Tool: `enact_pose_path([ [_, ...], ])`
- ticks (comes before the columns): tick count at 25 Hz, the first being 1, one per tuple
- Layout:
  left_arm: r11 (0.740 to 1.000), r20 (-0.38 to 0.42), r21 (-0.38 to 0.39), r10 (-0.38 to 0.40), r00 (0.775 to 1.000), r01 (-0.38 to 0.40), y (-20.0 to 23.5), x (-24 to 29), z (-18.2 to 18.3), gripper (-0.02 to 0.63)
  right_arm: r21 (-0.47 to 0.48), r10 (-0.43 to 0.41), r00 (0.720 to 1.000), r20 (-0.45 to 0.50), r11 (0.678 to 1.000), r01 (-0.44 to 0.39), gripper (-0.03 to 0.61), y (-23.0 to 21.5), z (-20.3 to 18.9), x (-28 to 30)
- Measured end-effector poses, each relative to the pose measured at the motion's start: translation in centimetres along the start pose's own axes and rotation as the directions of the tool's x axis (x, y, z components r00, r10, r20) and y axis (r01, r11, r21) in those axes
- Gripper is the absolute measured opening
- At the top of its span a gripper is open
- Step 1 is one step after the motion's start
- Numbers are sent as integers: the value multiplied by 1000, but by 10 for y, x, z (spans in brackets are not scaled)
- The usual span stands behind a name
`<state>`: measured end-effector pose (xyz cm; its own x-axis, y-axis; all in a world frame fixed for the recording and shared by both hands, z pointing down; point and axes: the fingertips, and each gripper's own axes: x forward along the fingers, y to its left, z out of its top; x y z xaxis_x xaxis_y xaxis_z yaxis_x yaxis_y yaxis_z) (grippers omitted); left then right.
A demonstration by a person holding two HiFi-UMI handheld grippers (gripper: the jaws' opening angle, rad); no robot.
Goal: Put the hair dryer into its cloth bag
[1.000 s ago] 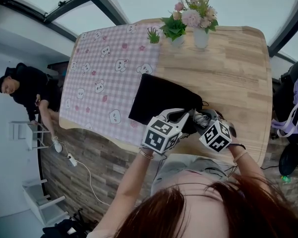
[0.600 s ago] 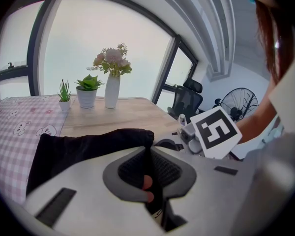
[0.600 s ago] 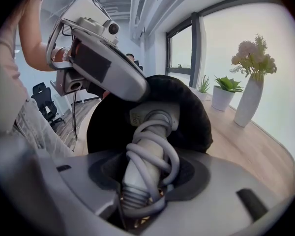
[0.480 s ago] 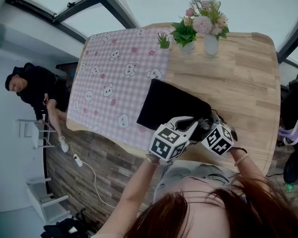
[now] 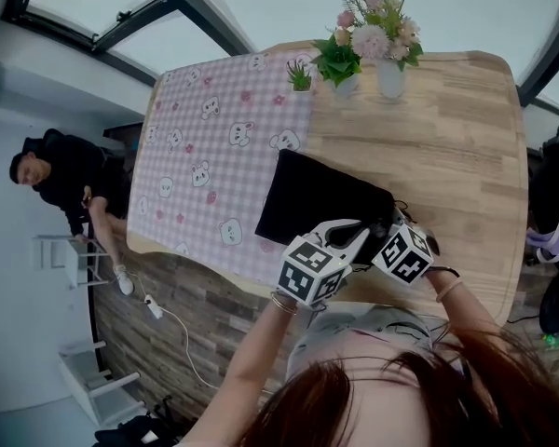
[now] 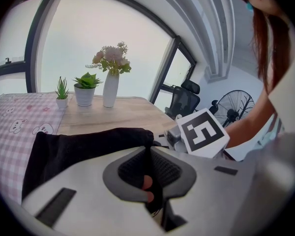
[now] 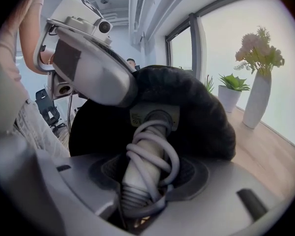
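Note:
The black cloth bag (image 5: 317, 194) lies on the wooden table (image 5: 456, 147), its mouth toward me. My left gripper (image 5: 363, 235) is shut on the bag's rim (image 6: 146, 154) and holds the mouth up. In my right gripper (image 7: 146, 191) is the grey hair dryer (image 7: 148, 149), gripped by its handle with the cord wound round it. The dryer's head is inside the bag's opening (image 7: 196, 114) and hidden by the cloth. In the head view the right gripper (image 5: 389, 228) sits close beside the left one at the bag's near end.
A pink checked cloth with bears (image 5: 210, 147) covers the table's left part, under the bag's far end. A flower vase (image 5: 388, 74) and two small potted plants (image 5: 343, 71) stand at the far edge. A person in black (image 5: 61, 170) sits left of the table.
The right gripper has pushed the hair dryer a little further toward the bag, so less grey shows at the mouth. The left gripper keeps its hold in place.

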<state>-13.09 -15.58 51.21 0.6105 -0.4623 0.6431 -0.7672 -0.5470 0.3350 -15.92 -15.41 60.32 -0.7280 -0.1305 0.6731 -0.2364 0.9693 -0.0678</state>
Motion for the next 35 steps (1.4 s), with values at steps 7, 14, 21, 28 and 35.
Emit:
enact_pose_path([
  [7,1000,-8,-6,-17,1000,17,2,2,1,31,-9,19,1000,14,1000,-19,215,-2,8,11],
  [14,999,-14,-11,-34,999,34,6,2,1,31,-4,42,999,34,999,-42,215,-1,13,21],
  [21,999,-26,-16,-40,999,39,10,5,-1,31,4,63,997,35,998,-63,216,-3,13,31],
  [28,999,-39,-23,-49,998,48,11,6,-7,29,-6,62,997,39,998,-62,218,-2,14,36],
  [35,998,-47,-32,-58,997,57,12,5,-11,29,-29,43,998,43,999,-41,221,-2,17,41],
])
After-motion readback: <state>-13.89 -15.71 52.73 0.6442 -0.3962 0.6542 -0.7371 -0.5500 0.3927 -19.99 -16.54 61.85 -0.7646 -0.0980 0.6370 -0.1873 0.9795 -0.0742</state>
